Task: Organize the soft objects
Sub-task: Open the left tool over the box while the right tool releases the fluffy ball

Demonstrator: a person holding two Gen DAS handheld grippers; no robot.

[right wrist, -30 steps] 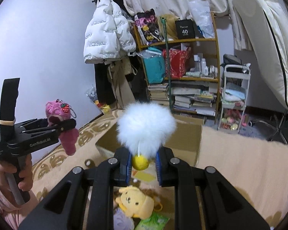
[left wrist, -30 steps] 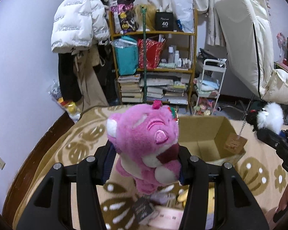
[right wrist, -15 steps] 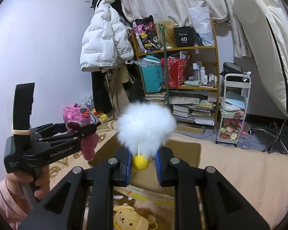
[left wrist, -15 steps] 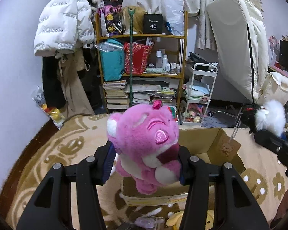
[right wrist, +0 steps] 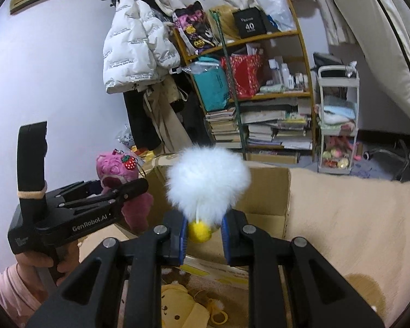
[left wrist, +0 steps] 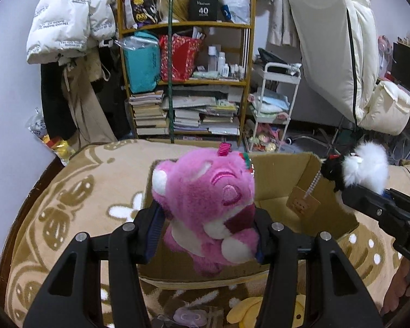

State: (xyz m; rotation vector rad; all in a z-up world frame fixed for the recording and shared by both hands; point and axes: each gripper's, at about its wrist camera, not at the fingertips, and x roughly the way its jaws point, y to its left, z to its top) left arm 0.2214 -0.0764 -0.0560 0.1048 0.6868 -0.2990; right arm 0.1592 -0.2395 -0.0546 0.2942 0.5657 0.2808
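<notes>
Bed cover (left wrist: 76, 191): tan with brown and white floral pattern, spread under everything; its left edge curves along a dark wooden rim beside the pale wall; in the right wrist view a plain peach stretch (right wrist: 355, 218) lies open to the right of the box
Bookshelf (left wrist: 186, 82): stands beyond the far edge of the bed, packed with books, bags and bottles; a white trolley (left wrist: 273, 104) just right of it
Cardboard box (left wrist: 281, 180): open-topped, sitting on the bed cover, flaps raised; bare interior visible behind the pink toy; its right wall shows as a straight vertical edge in the right wrist view (right wrist: 270, 191)
Left gripper (left wrist: 207, 229): closed onto the pink plush bear, pads pressed into both flanks; held above the near-left part of the box; seen side-on from the right wrist (right wrist: 114, 194)
Pink plush bear (left wrist: 207, 199): upright between the pads, face toward the camera, feet hanging over the box's near wall; a strawberry charm on its head (right wrist: 128, 161)
Right gripper (right wrist: 202, 232): clamped on the yellow part under the white fluffy pompom, over the box's near edge; enters the left wrist view from the right (left wrist: 352, 191)
White fluffy pompom (right wrist: 207, 183): rising above the fingertips, clear of the box walls; a beaded strand with a tan tag (left wrist: 303, 205) hangs from it over the box's right flap
Yellow plush (right wrist: 183, 306): lying on the cover in front of the box, below both grippers
</notes>
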